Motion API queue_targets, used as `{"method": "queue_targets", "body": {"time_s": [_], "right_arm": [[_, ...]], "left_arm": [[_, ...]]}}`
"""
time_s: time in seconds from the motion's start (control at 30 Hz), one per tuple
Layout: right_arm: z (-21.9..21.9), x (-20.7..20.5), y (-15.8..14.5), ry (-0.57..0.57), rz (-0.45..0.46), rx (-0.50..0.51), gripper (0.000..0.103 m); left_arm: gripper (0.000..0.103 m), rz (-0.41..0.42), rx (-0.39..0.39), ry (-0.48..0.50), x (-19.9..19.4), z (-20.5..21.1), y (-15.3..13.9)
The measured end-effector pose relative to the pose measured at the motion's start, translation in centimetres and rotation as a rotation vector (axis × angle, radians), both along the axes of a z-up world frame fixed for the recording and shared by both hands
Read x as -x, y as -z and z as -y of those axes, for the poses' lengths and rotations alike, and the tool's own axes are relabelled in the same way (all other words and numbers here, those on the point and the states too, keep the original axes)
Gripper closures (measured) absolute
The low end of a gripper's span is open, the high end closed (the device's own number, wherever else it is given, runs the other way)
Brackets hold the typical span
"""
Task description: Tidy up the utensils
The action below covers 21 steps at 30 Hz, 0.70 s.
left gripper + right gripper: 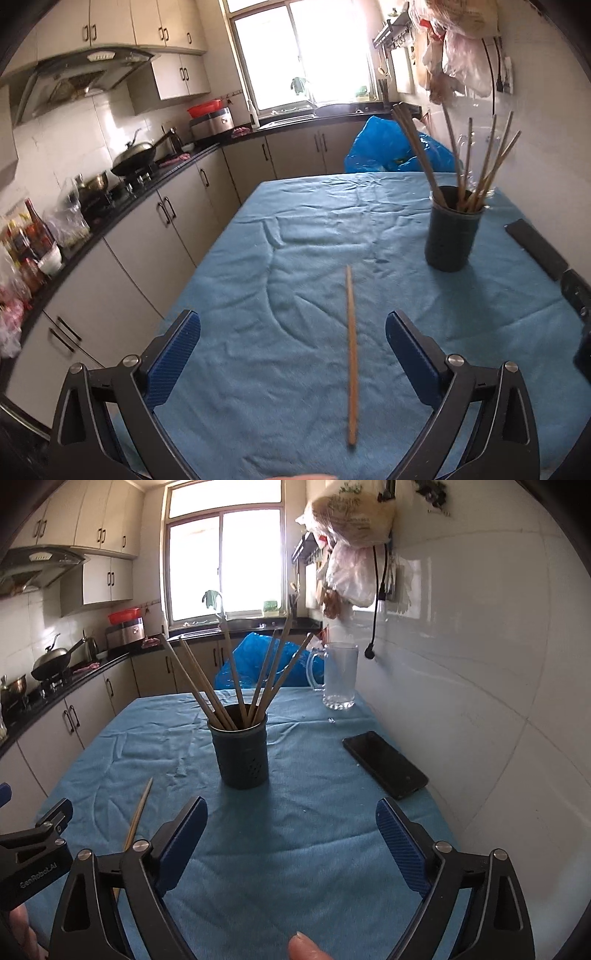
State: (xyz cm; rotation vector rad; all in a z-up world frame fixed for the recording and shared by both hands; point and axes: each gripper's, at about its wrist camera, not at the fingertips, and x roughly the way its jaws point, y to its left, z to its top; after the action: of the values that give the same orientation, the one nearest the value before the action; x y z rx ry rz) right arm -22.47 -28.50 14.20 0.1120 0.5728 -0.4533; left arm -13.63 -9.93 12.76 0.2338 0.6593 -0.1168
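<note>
Chopstick (pixel 351 354) lay loose on the blue cloth (pixel 295 236), running 6 to 12 between the spread pads of my left gripper (pixel 293 334). Jaws stood wide, neither pad touched the wood. Nothing held.

My right gripper (pixel 291 818) was also spread wide, empty, only bare cloth between the pads. From that camera the same chopstick showed at 9 o'clock of the left pad, partly hidden behind the finger frame, tip pointing toward 1. The left gripper's frame sat at the 8 o'clock edge of that view, just beside it.

Dark holder cup (pixel 242 753) stood upright at 12 of the right gripper, well clear of the pads. Several chopsticks (pixel 236 679) stood in it, fanned out, leaning every way. In the left view the cup was at 2 o'clock, well apart from the loose stick.

Black phone (pixel 386 764) lay flat at 2 o'clock of the right gripper, near the tiled wall. Clear glass mug (pixel 338 675) stood at 1, further back. Blue plastic bag (pixel 255 661) was behind the table's far edge at 12.

A fingertip (pixel 306 947) showed at 6 o'clock in the right view.
</note>
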Motion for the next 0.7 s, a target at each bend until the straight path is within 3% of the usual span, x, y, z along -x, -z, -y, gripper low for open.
{"method": "queue_targets", "body": {"time_s": [0.7], "right_arm": [[0.5,1.1,0.6,0.057,-0.016,-0.019,0.004]], "left_arm": [[0.003,-0.037,-0.002,0.022,0.5,0.5,1.2]]}}
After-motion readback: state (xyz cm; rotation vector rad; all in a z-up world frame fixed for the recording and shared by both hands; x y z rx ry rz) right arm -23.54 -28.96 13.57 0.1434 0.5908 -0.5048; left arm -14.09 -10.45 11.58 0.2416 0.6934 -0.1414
